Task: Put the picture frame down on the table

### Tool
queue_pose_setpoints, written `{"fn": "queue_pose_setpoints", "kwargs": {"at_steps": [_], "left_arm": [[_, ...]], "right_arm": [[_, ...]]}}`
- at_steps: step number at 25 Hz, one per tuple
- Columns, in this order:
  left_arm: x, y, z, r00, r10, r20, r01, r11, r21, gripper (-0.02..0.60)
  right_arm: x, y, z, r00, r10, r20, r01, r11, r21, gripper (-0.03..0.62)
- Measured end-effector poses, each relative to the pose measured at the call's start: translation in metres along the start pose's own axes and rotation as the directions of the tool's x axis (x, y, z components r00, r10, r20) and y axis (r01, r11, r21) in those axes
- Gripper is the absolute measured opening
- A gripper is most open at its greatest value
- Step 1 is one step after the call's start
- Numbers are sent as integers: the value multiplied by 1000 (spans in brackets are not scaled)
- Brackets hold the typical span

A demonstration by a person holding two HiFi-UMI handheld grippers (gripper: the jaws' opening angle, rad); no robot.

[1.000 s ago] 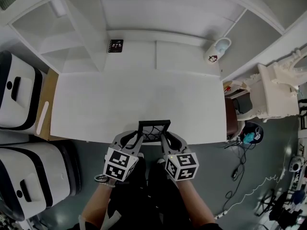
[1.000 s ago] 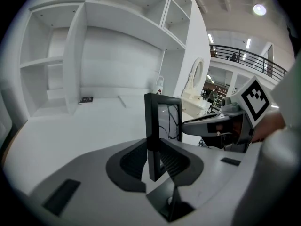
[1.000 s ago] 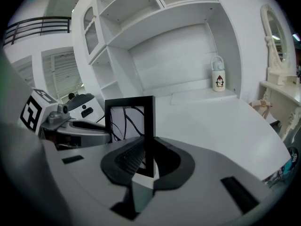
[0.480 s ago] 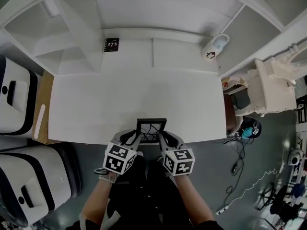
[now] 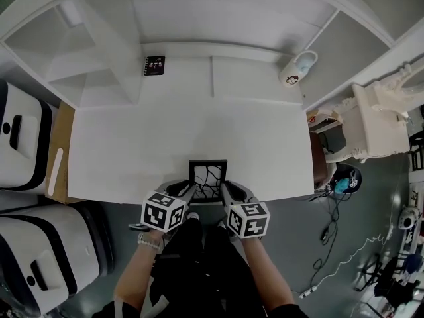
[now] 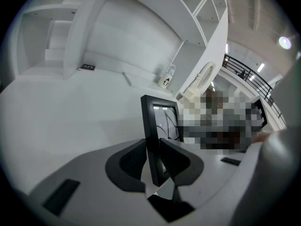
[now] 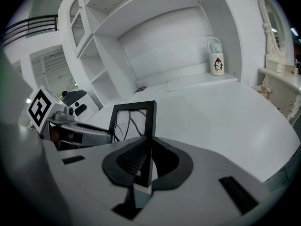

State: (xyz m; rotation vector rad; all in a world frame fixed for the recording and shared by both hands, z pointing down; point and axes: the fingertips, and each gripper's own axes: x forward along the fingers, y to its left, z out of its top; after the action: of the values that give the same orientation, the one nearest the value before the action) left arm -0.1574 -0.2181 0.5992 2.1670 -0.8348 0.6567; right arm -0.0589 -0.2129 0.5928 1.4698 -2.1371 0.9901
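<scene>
Since a second ago the picture frame [image 5: 207,181] has tipped so that more of its face shows in the head view, and both grippers sit slightly closer to the person. It hangs at the near edge of the table [image 5: 165,144], pinched from both sides: the left gripper [image 5: 187,192] has its jaws closed on the left rail, the right gripper [image 5: 226,192] on the right rail. Whether the bottom edge touches the tabletop cannot be told. To set it down well, I judge both hands should carry it a little further in from the edge, lower together so neither rail twists, and release only once the frame rests fully on the surface.
</scene>
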Motion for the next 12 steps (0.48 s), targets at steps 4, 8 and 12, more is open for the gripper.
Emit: {"fn": "queue_pose_setpoints", "kwargs": {"at_steps": [4, 8, 12], "left_arm": [[8, 5, -1, 999, -17, -28, 16, 999, -41, 87], [17, 10, -3, 998, -28, -48, 23, 995, -94, 87], [23, 17, -7, 997, -24, -70, 13, 989, -148, 87]], "right_arm": [[7, -5, -2, 1000, 1, -8, -1, 1000, 15, 37], [13, -9, -5, 1000, -5, -19, 6, 1000, 15, 37], [19, -11, -7, 999, -7, -39, 7, 1000, 12, 37]]}}
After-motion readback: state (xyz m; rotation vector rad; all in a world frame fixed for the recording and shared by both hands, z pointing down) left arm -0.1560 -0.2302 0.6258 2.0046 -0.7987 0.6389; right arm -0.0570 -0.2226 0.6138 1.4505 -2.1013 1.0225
